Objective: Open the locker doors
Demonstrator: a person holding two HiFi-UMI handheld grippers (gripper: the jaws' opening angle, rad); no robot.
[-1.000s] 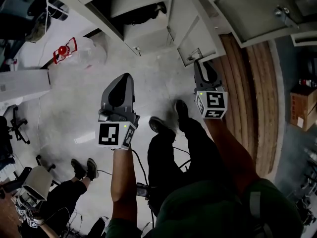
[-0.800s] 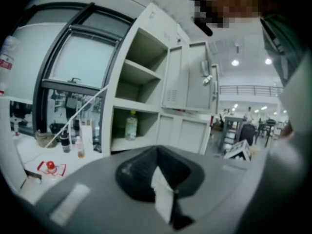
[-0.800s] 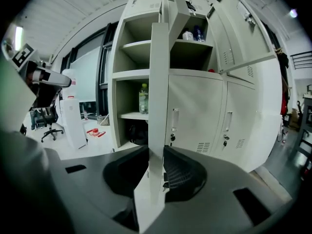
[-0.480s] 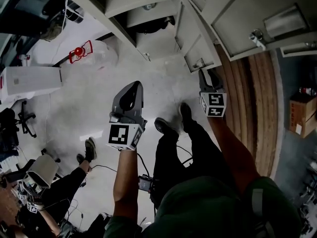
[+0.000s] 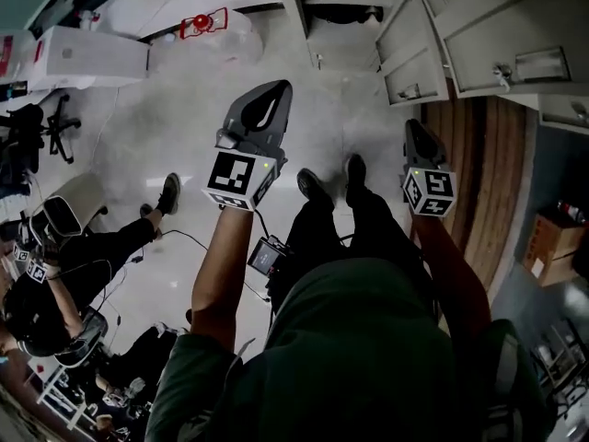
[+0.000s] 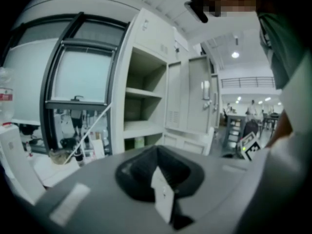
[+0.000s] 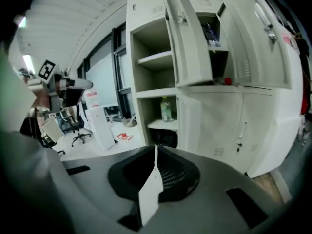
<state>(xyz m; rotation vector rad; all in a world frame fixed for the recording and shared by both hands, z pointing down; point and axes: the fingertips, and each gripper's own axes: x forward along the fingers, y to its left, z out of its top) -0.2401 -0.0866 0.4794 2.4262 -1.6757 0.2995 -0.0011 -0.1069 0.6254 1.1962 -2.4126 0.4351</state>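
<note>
The left gripper (image 5: pixel 273 98) and right gripper (image 5: pixel 415 136) are clenched empty, the right's jaws having just closed; the shut locker door (image 7: pixel 214 123) looks like stiff, light sheet metal; pinch its latch handle (image 7: pixel 240 133).

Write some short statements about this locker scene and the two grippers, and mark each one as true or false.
1. A bottle stands inside an open locker. True.
2. Every door is shut. False: the upper door stands swung open, and the compartments left of it are open too.
3. The right gripper grips a door handle. False: its fingers have just been closing with nothing between them, and they are apart from the locker.
4. The left gripper is shut and empty. True.
5. A black office chair stands left of the locker in the right gripper view. True.
</note>
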